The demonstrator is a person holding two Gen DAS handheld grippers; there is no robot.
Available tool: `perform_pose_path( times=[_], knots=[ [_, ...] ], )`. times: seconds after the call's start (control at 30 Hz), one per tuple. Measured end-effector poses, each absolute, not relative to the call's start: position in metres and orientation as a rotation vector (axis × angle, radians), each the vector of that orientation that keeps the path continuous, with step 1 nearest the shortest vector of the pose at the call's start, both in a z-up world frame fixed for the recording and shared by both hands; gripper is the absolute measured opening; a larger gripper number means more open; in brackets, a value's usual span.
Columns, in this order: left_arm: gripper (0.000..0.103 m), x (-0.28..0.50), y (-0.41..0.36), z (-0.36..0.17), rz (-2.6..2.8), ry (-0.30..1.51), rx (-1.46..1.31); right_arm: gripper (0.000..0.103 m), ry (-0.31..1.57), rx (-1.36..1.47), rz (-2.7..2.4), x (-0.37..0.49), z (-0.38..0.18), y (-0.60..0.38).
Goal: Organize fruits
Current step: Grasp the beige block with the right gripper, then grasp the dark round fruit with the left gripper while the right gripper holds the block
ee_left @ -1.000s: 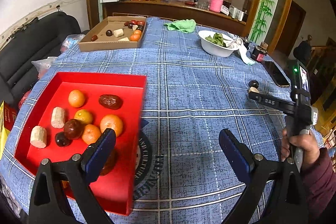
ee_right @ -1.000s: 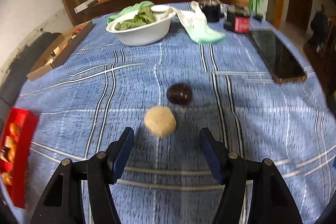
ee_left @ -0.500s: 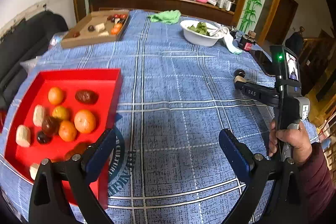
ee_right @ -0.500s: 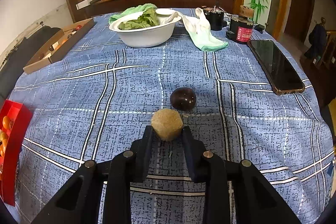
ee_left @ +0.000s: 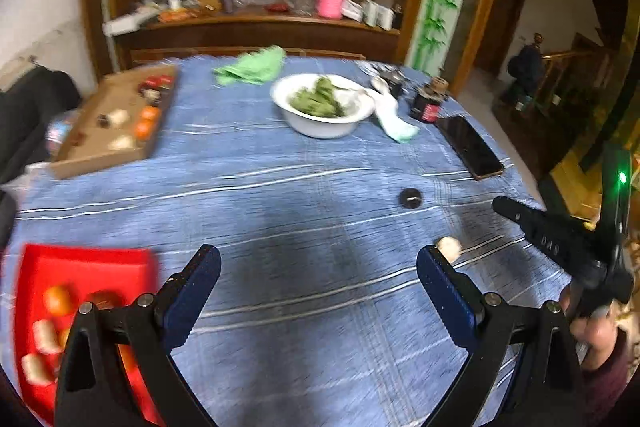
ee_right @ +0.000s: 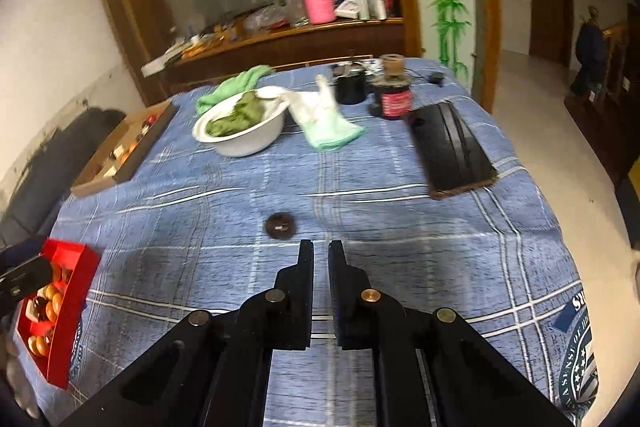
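A red tray (ee_left: 36,267) with oranges and pale fruit pieces sits at the table's left edge; it also shows in the right wrist view (ee_right: 76,279). A dark round fruit (ee_right: 281,225) lies on the blue cloth, also seen in the left wrist view (ee_left: 409,197). A tan round piece (ee_left: 449,247) lies on the cloth beside my left gripper's right finger. My left gripper (ee_left: 318,281) is open and empty above the cloth. My right gripper (ee_right: 321,259) is shut with nothing between its fingers, raised just short of the dark fruit.
A white bowl of greens (ee_right: 240,131), a green cloth (ee_left: 250,69), a white-green glove (ee_right: 324,119), a red-labelled jar (ee_right: 394,95), a phone (ee_right: 450,147) and a cardboard box of fruit (ee_left: 112,123) stand on the far half of the table.
My right gripper closed, then lifted and swung; the tan piece is gone from its fingers and lies on the cloth. My left gripper swung right, away from the red tray.
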State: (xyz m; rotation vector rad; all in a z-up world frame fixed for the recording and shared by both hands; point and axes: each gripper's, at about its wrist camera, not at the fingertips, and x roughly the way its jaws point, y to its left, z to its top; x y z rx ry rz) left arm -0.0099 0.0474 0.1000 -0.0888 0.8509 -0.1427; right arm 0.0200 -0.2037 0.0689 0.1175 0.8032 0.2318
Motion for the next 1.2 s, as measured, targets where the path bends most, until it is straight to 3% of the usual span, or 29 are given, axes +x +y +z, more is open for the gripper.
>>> perform_pose_path(
  times=[0.27, 0.33, 0.37, 0.4, 0.6, 0.77, 0.93, 1.1, 1.2],
  knots=[
    [0.087, 0.045, 0.024, 0.060, -0.201, 0.943, -0.234, 0.013, 0.937, 0.150, 0.381, 0.042, 0.032, -0.187],
    [0.087, 0.051, 0.018, 0.051, -0.213, 0.956, -0.244, 0.021, 0.967, 0.118, 0.406, 0.047, 0.023, -0.171],
    [0.087, 0.054, 0.016, 0.047, -0.218, 0.964, -0.245, 0.033, 0.964, 0.108, 0.404, 0.048, 0.021, -0.168],
    [0.087, 0.057, 0.013, 0.043, -0.224, 0.973, -0.246, 0.036, 0.959, 0.095, 0.398, 0.049, 0.018, -0.164],
    [0.087, 0.075, 0.002, 0.032, -0.260, 0.988, -0.251, 0.030, 0.929, -0.029, 0.384, 0.042, 0.011, -0.149],
    [0.087, 0.092, -0.013, 0.031, -0.287, 0.977, -0.235, 0.030, 0.914, 0.072, 0.331, 0.044, 0.022, -0.185],
    [0.071, 0.108, -0.044, 0.018, -0.339, 1.005, -0.162, 0.030, 0.915, 0.218, 0.238, 0.053, 0.027, -0.231],
    [0.070, 0.113, -0.063, 0.008, -0.352, 0.990, -0.085, 0.030, 0.919, 0.212, 0.224, 0.057, 0.027, -0.228],
    [0.052, 0.114, -0.069, 0.002, -0.335, 0.980, -0.030, 0.030, 0.908, 0.190, 0.227, 0.054, 0.029, -0.223]
  ],
)
